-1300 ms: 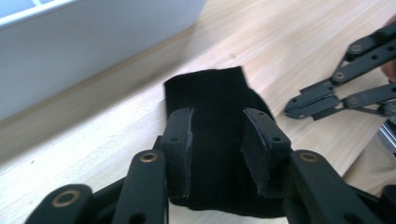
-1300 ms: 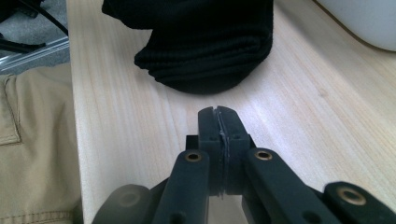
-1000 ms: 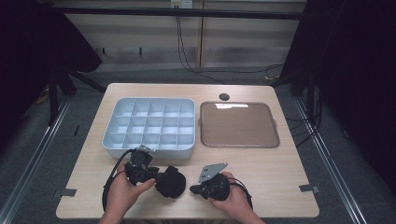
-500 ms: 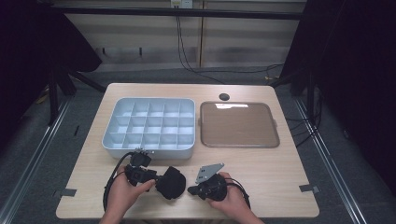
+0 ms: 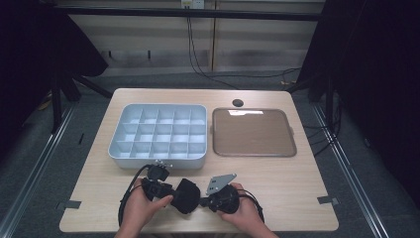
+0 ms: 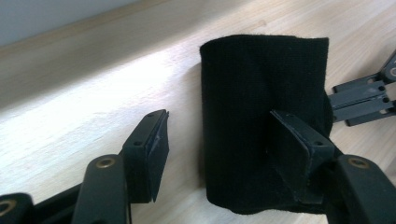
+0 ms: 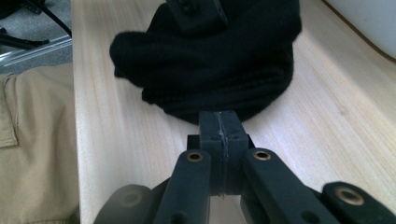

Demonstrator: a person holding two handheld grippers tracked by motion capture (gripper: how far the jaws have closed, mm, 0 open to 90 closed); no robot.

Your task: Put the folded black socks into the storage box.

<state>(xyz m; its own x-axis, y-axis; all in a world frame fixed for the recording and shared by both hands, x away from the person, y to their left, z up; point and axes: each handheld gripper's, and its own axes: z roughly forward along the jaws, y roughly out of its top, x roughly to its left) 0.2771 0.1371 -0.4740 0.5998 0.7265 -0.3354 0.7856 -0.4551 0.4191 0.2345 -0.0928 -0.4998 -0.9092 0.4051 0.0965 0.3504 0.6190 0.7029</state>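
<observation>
Right gripper view, right tongs (image 7: 219,128) pinched on black cloth (image 7: 210,60); left tongs (image 6: 224,154) opening, one pad hidden behind it

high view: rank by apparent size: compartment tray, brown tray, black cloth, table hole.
1-2. compartment tray and brown tray: look about alike, no ranking.
3. black cloth.
4. table hole, smallest.

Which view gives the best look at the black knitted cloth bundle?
The left gripper view: the black knitted cloth bundle stands large and sharp. The right gripper view shows its rumpled edge; the high view, a small dark lump.
</observation>
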